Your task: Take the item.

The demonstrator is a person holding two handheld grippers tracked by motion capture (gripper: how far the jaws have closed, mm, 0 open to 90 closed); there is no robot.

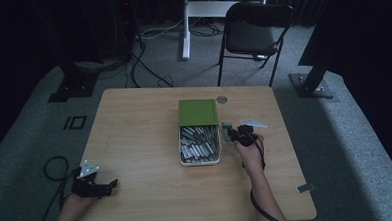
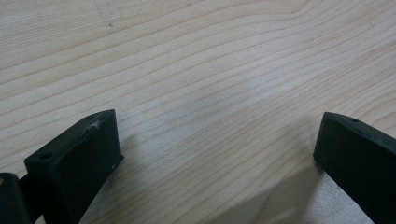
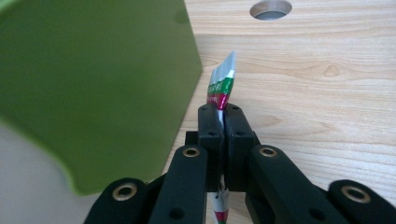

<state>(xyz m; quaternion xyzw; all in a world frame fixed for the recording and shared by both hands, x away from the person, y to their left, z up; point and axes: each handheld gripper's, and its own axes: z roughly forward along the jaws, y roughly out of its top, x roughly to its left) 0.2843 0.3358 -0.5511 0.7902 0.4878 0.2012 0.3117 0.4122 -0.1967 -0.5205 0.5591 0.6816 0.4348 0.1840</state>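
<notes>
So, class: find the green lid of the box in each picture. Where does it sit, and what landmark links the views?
High view: the green lid lies mid-table, at the far end of the white box.
Left gripper view: bare table between open jaws; no lid.
Right gripper view: lid covers the upper left.
Shared landmark: the round table hole.

Black two-jaw left gripper (image 1: 108, 186) with grey three-cornered plate, black right gripper (image 3: 223, 122) with brass-ringed pivots, black trailing cables
</notes>
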